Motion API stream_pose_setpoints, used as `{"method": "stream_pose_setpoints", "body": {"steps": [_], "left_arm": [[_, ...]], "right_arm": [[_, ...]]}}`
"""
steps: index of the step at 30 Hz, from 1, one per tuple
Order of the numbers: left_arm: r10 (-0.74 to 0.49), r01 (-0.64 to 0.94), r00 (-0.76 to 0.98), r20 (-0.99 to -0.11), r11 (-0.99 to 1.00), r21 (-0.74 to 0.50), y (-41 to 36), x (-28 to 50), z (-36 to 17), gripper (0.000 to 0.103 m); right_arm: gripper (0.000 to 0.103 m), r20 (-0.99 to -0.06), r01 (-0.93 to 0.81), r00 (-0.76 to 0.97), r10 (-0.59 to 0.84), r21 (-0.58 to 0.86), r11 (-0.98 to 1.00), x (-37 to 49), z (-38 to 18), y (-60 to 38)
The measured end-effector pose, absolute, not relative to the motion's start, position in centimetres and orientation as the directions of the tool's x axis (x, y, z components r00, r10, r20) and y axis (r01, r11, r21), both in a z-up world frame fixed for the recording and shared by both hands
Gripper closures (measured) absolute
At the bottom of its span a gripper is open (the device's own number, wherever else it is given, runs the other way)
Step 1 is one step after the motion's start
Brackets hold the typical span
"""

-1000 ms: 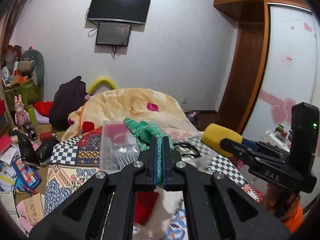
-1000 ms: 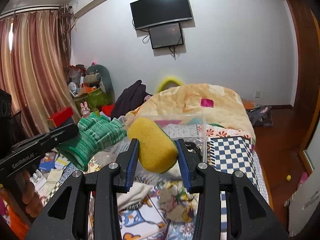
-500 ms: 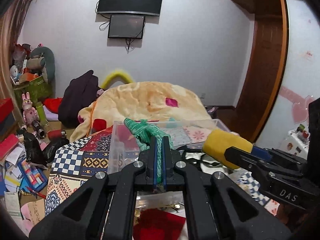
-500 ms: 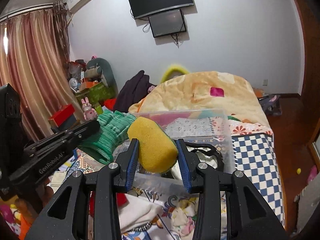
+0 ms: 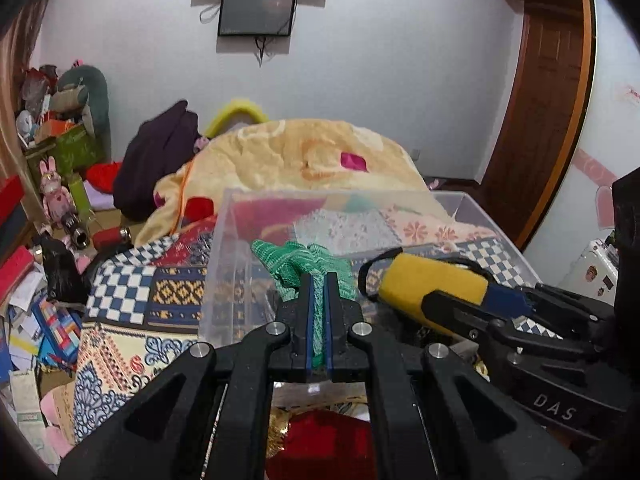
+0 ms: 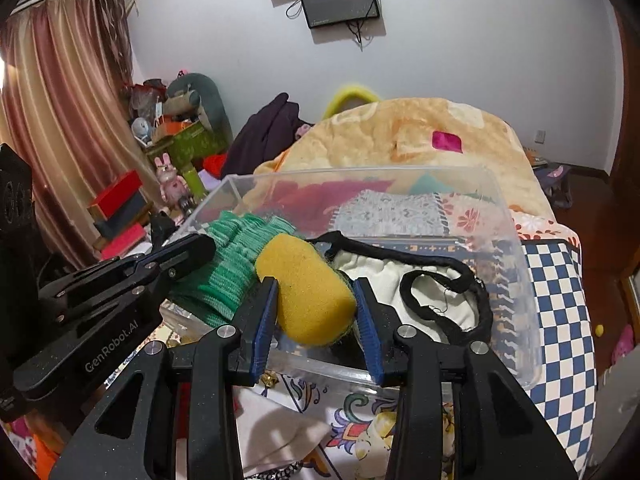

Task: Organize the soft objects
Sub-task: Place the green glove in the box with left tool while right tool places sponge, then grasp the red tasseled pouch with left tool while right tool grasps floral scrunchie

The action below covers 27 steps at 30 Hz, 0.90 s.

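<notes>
My left gripper [image 5: 319, 280] is shut on a green knitted cloth [image 5: 304, 260] and holds it over the left part of a clear plastic bin [image 5: 216, 264]. My right gripper [image 6: 316, 284] is shut on a yellow sponge [image 6: 308, 292] and holds it just over the bin's near wall [image 6: 344, 372]. In the right wrist view the green cloth [image 6: 228, 276] touches the sponge's left side, and the left gripper [image 6: 200, 246] shows beside it. A white cloth with a black band [image 6: 420, 284] lies inside the bin. The sponge also shows in the left wrist view [image 5: 428, 280].
The bin stands on a bed with a patterned checkered quilt [image 5: 132, 292] and an orange blanket [image 5: 304, 152] behind. A red cloth [image 5: 320, 440] lies in front of the bin. Clutter, toys and boxes [image 6: 172, 152] fill the floor at the left. A wooden wardrobe [image 5: 548, 100] stands right.
Both grippers have moved forward and down toward the bin, each still holding its object. The cloth and the sponge now hang over the bin's inside, close together.
</notes>
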<state>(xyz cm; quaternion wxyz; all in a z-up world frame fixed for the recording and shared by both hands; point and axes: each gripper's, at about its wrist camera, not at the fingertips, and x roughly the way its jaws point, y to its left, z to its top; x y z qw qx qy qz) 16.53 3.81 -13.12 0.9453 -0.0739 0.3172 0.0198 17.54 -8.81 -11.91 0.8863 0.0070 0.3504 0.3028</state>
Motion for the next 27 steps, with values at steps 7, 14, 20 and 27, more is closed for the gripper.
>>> {"method": "stream_pose_setpoints", "body": {"steps": [7,14,20,27], "left_arm": [[-0.065,-0.073,0.783,-0.618,0.978,-0.195,4.3,15.5,-13.2,0.094],[-0.118,-0.042,0.804,-0.583,0.966,-0.254,4.6,13.1,-12.1,0.090],[-0.082,-0.039,0.833,-0.547,0.978,-0.206,3.8,10.3,-10.7,0.060],[-0.069,-0.031,0.822,-0.565,0.986,-0.166,3.2,8.2,-11.4,0.040]], "right_arm": [[0.050,-0.624,-0.524,0.600,0.501,0.167,0.835,17.0,-11.5,-8.9],[0.040,-0.594,-0.514,0.641,0.486,0.139,0.847,15.5,-10.2,-10.6],[0.027,-0.552,-0.492,0.688,0.471,0.123,0.862,14.0,-8.9,-13.3],[0.020,-0.577,-0.440,0.683,0.448,0.165,0.883,13.5,-10.5,-16.4]]}}
